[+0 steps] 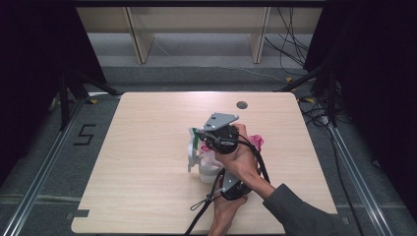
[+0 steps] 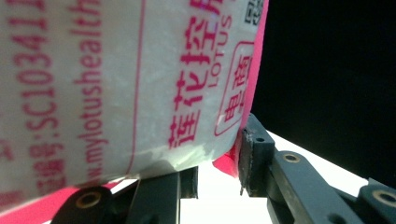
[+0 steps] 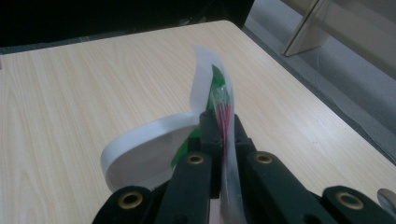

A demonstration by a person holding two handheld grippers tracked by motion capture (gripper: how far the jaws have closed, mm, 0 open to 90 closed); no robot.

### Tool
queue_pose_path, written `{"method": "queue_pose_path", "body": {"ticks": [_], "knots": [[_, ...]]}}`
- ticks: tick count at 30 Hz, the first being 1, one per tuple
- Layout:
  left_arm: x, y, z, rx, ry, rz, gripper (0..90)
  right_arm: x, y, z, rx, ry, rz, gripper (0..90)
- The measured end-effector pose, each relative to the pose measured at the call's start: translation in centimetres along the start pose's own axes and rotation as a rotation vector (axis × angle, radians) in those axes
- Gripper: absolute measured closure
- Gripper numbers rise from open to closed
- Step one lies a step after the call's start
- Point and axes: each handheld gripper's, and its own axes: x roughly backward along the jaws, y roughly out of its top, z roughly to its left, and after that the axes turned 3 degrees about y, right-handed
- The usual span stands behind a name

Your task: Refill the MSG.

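A pale wood tabletop (image 1: 147, 147) stands in a dark-curtained bay, with grey floor and a shelf frame beyond it. Take the white tub (image 1: 207, 169) near the middle of the tabletop as the landmark.

Nearest the person, on the tub's near side, the left tongs (image 1: 223, 184) press against its wall: in the left gripper view the tub (image 2: 116, 84), printed in pink with the word LOTUS, sits between the two black jaws, one under it and one at its right edge, so they appear clamped on it.

Above and just beyond the tub, the right tongs (image 1: 209, 137) are pinched nearly closed on a thin film seal (image 3: 223, 109) with green and red print. That seal curls up off a white round rim (image 3: 135, 144), probably the tub's mouth, though this is not certain.

Just right of the tub lies a crumpled pink wrapper (image 1: 256, 142).

The step looks like peeling the seal. To do it well, keep the left hold firm and low, and draw the film back slowly along the rim rather than straight up, to avoid tearing or tipping.
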Motion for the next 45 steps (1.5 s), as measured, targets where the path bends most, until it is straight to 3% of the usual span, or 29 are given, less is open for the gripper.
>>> {"method": "queue_pose_path", "body": {"ticks": [5,7,10,12,16,21,22,23,24,25,27,28,29,30,31,34,35,36,37,38,39,41,43,44,45], "knots": [[0.0,0.1,-0.1,0.002,0.008,0.0,71.4,0.1,0.1,-0.1,0.008,0.003,0.0,90.0],[-0.1,0.1,0.1,-0.007,-0.019,0.001,71.5,0.1,0.1,0.0,0.002,0.001,-0.002,90.0],[-0.1,0.1,0.1,-0.008,-0.019,-0.002,71.5,0.1,0.1,0.0,0.014,0.002,-0.002,90.0],[-0.1,0.1,0.1,-0.008,-0.019,-0.001,71.5,0.2,0.1,0.1,-0.017,0.003,-0.001,90.0],[-0.1,0.1,0.2,-0.011,-0.02,0.008,71.5,0.0,0.1,0.2,0.015,0.002,0.008,90.0],[0.0,0.1,0.2,-0.009,-0.022,0.005,71.5,-0.1,0.1,0.2,0.022,-0.001,-0.002,90.0],[-0.1,0.0,0.2,-0.001,-0.021,0.0,71.5,0.0,0.1,0.2,0.016,-0.001,0.006,90.0],[-0.7,0.0,-0.8,0.136,-0.027,-0.102,71.5,-0.1,0.1,0.3,0.011,-0.006,0.007,90.0],[-0.6,0.0,-0.7,0.129,-0.026,-0.098,71.5,-0.1,0.1,0.5,0.003,-0.002,0.012,90.0],[0.0,0.0,0.2,-0.01,-0.017,0.005,71.5,-0.2,0.1,0.4,0.008,-0.003,0.006,90.0],[0.0,0.0,0.3,-0.007,-0.02,0.005,71.5,-0.1,0.1,0.3,0.014,0.0,0.0,90.0],[-0.2,0.0,0.1,0.015,-0.021,-0.01,71.5,-0.2,0.1,0.2,0.02,0.0,-0.001,90.0],[-0.5,0.0,-0.4,0.084,-0.031,-0.069,71.5,-0.2,0.1,0.3,0.013,-0.002,0.003,90.0],[-0.5,0.0,-0.6,0.114,-0.041,-0.087,71.5,-0.2,0.1,0.4,0.012,0.0,0.013,89.9],[0.0,0.0,0.2,-0.001,-0.031,0.001,71.5,-0.2,0.1,0.3,0.019,0.001,0.005,90.0],[0.0,0.1,0.2,-0.002,-0.032,0.007,71.5,-0.1,0.2,0.2,0.019,0.003,-0.004,89.9],[-0.4,0.0,-0.4,0.086,-0.041,-0.063,71.5,-0.2,0.1,0.2,0.021,0.006,0.003,90.0],[-0.6,0.0,-0.7,0.129,-0.051,-0.095,71.4,-0.2,0.1,0.4,0.014,-0.001,0.008,90.0],[-0.5,0.0,-0.7,0.132,-0.054,-0.096,71.4,-0.2,0.2,0.3,0.036,-0.003,0.004,89.9],[0.0,0.1,0.3,0.001,-0.032,0.003,71.4,-0.2,0.2,0.3,0.015,0.003,0.005,89.9],[0.0,0.1,0.3,0.0,-0.027,0.004,71.4,-0.2,0.2,0.2,0.023,0.004,0.001,89.9],[-0.6,0.0,-0.6,0.134,-0.017,-0.1,71.4,-0.3,0.2,0.4,0.025,0.004,0.007,89.9],[-0.5,0.0,-0.6,0.134,-0.004,-0.101,71.4,-0.3,0.2,0.5,0.017,-0.002,0.01,89.9],[-0.6,0.1,-0.6,0.14,-0.026,-0.104,71.4,-0.3,0.2,0.4,0.021,0.0,0.008,89.9],[-0.6,0.0,-0.5,0.13,-0.018,-0.097,71.4,-0.3,0.2,0.3,0.031,-0.004,-0.002,89.9]]}}
